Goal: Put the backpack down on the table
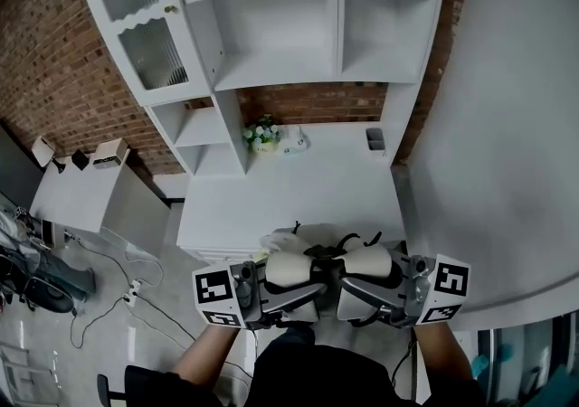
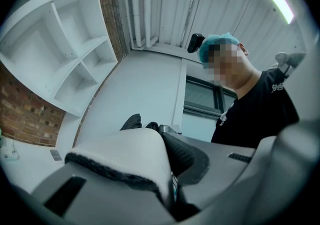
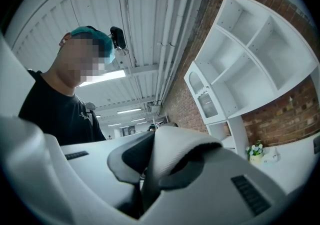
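In the head view a white backpack (image 1: pixel 294 240) with black trim hangs in front of me, over the near edge of the white table (image 1: pixel 298 188). Its two padded shoulder straps rise toward me. My left gripper (image 1: pixel 288 280) is shut on the left strap (image 1: pixel 288 267). My right gripper (image 1: pixel 362 277) is shut on the right strap (image 1: pixel 368 261). In the left gripper view the white, black-edged strap (image 2: pixel 125 154) is pinched between the jaws of the left gripper (image 2: pixel 171 189). The right gripper view shows the other strap (image 3: pixel 175 151) folded and clamped in the right gripper (image 3: pixel 145 186). Most of the bag's body is hidden beneath the grippers.
At the table's far side stand a small pot of flowers (image 1: pixel 261 134), a white item (image 1: pixel 295 140) and a grey holder (image 1: pixel 375 138). White shelving (image 1: pixel 271 25) rises behind against brick. A low white cabinet (image 1: pixel 81 193) and floor cables (image 1: pixel 118 292) lie left.
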{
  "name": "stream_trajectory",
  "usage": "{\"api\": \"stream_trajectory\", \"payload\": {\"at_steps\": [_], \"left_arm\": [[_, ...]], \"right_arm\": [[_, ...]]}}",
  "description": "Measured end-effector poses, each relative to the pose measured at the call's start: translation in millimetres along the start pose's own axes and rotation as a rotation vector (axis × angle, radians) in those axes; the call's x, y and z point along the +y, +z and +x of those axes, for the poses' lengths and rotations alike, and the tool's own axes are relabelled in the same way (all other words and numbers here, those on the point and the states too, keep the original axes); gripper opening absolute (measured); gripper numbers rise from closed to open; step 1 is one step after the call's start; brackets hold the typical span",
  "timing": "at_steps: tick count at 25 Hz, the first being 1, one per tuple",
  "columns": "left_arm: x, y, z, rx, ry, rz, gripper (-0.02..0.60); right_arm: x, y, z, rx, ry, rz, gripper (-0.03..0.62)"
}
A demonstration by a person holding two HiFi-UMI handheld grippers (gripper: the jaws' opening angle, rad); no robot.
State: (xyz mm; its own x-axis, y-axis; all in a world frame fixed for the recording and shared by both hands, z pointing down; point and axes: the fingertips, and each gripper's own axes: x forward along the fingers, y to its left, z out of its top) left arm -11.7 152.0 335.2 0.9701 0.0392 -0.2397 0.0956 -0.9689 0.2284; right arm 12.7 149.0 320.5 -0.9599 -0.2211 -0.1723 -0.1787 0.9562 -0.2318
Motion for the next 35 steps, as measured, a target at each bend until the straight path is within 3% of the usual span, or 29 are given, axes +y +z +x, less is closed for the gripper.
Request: {"api": "stream_trajectory", "payload": {"at_steps": [3, 10, 23, 29, 35], "left_arm": [[19, 12, -8, 0.012, -0.013, 0.008, 0.044], [70, 38, -37, 0.018, 0.003, -0.055, 0.044], [115, 64, -73, 0.014, -0.039, -0.016, 0.044], [163, 65, -65, -0.009, -0.022, 0.002, 0.044], [169, 73, -72, -0.024, 0.008, 0.002, 0.044]], "right_arm": [[-19, 8, 14, -0.01, -0.017, -0.007, 0.048], [-56, 13, 58, 0.001, -0.042, -0.018, 0.048], [-102, 23, 105, -0.019, -0.074, 0.02, 0.048], [-143, 27, 105, 0.007, -0.029, 0.006, 0.048], [-150, 31, 115, 0.037, 0.005, -0.008, 0.048]]}}
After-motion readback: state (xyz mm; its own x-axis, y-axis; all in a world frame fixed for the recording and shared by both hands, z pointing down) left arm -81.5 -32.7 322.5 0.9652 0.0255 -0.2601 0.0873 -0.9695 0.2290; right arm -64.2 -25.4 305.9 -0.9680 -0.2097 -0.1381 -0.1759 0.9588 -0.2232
